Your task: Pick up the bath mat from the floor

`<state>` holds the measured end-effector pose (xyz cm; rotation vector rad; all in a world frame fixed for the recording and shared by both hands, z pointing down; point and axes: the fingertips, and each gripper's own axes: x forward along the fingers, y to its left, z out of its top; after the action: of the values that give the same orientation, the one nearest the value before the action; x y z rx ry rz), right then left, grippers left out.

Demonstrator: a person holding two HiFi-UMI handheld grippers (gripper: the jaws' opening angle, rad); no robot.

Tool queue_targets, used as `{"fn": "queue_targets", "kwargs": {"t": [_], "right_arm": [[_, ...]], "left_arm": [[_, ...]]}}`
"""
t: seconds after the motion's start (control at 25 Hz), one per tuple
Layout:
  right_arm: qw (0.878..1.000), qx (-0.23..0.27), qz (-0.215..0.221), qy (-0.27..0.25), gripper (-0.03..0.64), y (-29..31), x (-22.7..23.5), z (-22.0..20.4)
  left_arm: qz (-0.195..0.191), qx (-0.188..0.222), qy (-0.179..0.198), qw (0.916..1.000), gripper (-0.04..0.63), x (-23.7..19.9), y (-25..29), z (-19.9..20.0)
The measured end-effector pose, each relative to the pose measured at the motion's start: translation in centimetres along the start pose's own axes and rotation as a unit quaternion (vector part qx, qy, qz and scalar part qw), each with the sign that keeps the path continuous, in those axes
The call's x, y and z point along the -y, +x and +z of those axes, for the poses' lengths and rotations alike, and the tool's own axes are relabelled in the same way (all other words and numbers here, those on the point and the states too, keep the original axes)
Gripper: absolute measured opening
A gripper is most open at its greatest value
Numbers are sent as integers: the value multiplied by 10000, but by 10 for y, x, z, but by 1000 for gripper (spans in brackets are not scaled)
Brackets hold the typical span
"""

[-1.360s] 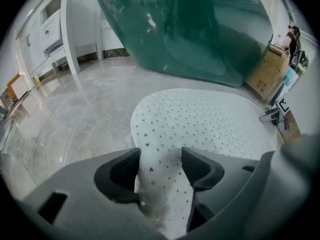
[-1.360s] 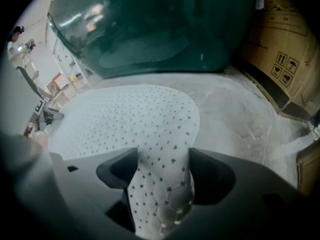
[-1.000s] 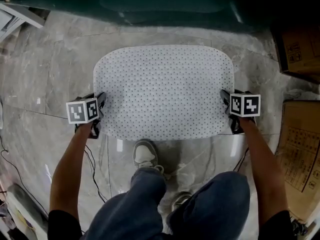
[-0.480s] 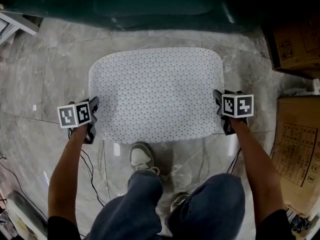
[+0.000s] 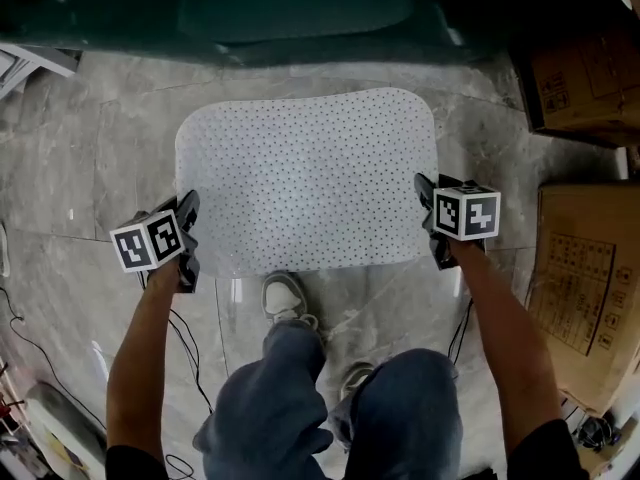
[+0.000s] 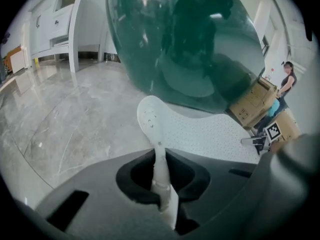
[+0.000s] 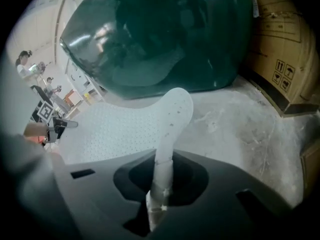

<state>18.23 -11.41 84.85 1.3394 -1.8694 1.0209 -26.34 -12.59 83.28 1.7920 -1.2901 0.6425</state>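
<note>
Bath mat position? (K)
Stretched between both grippers over the grey marble floor, just ahead of the person's shoe, near edge right at the toe. Dark green tub sits just past the far edge, cardboard boxes off to the right. (M)
Fingers? (K)
Left gripper: fingers clamped shut on the mat's left edge, thin white edge pinched between them, corner curling up past the tips. Right gripper: same on the right edge, fingers closed tight on it. (M)
Clear of the floor? (K)
Gripped edges are up off it. Far edge, can't tell. (M)
</note>
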Motion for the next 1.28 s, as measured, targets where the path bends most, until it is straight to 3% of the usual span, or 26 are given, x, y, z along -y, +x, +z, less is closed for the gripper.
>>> {"fn": "queue_targets", "kwargs": {"t": [0.4,0.96,1.28], "right_arm": [[9998,148,149,-37,29,-85,-48,52],[9982,458,314,-231,29,-280,-114,151],[9961,804,224,-284,29,-390,-141,195]], "left_arm": [[-85,136,37,9999,31,61,-85,56],[47,443,196,9988,29,137,-271,149],[-127,629,143,9978,29,187,-359,191]]}}
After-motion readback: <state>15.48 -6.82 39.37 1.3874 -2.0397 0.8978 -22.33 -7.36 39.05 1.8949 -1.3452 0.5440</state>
